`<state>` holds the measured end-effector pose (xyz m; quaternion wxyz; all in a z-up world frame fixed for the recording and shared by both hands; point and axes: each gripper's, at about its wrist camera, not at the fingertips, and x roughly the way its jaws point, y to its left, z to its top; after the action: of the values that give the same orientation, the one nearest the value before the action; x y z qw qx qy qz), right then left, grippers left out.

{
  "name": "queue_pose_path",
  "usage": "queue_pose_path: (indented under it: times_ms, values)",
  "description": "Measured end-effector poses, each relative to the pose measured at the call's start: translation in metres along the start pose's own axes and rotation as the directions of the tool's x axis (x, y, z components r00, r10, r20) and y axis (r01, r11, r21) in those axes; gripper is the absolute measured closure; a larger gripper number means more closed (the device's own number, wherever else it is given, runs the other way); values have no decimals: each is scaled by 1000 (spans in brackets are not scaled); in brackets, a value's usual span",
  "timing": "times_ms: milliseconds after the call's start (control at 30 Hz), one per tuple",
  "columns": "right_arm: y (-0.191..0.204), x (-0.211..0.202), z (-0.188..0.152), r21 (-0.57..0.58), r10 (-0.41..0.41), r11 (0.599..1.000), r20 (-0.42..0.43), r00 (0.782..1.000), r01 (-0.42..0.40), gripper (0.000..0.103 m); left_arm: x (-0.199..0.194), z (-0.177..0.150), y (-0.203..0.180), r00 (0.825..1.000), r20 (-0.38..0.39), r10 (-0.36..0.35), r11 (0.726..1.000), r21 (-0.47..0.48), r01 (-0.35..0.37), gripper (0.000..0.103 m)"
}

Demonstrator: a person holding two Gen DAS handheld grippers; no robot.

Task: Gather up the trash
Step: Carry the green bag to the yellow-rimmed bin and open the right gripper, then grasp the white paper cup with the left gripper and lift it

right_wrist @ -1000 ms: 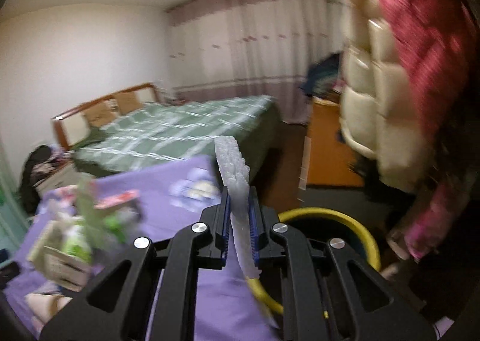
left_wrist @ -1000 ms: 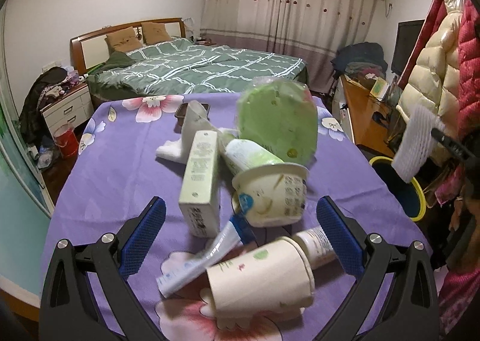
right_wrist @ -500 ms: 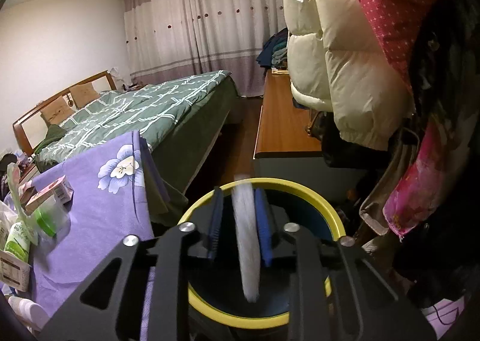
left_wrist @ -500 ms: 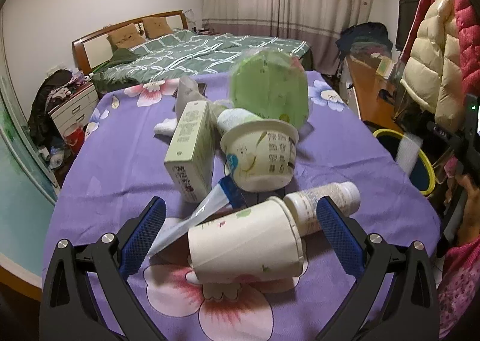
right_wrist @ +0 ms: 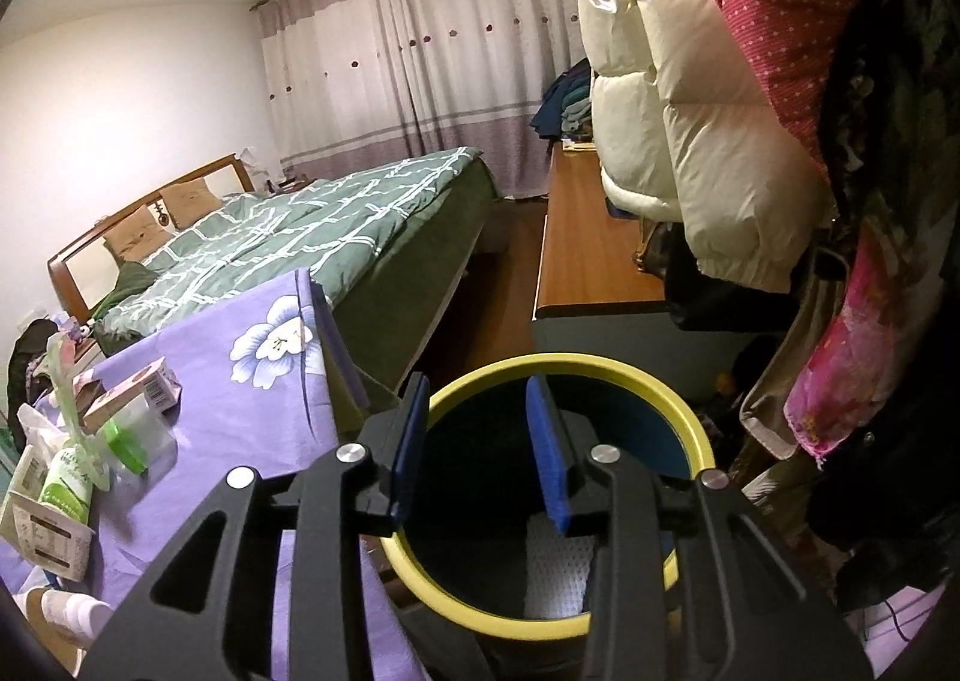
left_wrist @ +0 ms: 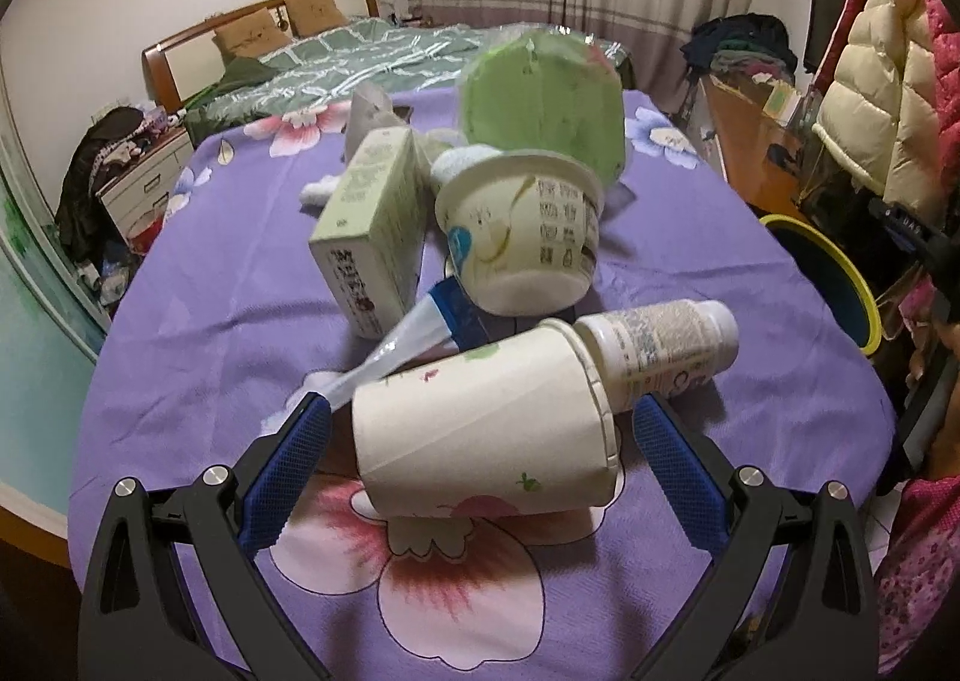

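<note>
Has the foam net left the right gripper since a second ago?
Yes. The right gripper has just been opening; the foam net dropped from its pads into the bin.

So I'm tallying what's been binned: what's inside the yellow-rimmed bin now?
A white foam net sleeve lies inside the yellow-rimmed bin, below the open right tool. The rest is dark, and the tool's frame covers the near part.

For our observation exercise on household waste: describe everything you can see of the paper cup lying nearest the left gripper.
The paper cup is white paper with small printed flowers and leaves. It lies on its side on the purple flowered cloth, rolled rim to the right, base to the left. A white plastic bottle pokes out from behind its rim. It lies between the open left gripper's blue fingers, which do not press it.
</note>
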<state>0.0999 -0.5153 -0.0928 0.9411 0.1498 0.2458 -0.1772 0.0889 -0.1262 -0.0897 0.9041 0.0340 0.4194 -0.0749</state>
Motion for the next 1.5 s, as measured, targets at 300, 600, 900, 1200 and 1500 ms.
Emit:
queue_pose_path:
  times_ms: [300,600,900,1200,1500]
  values:
    - [0,1,-1,4,14,1000,-6,1000,-14,70,16,-3,6,999,-40,-4,999,-39,2,4]
    - [-3,-1,-2,15,28,999,-6,1000,-28,70,11,-5,3,999,-32,-34,999,-12,34,19]
    - [-10,-16,2,32,41,999,25,999,-41,70,-23,-1,-2,999,42,-32,999,9,32,19]
    - [-27,-25,3,40,5,999,36,999,-6,70,-43,32,-49,980,123,-154,985,91,143,19]
    - [-57,-30,-6,38,-66,997,25,997,65,70,-11,73,-153,937,76,-341,919,237,315,19]
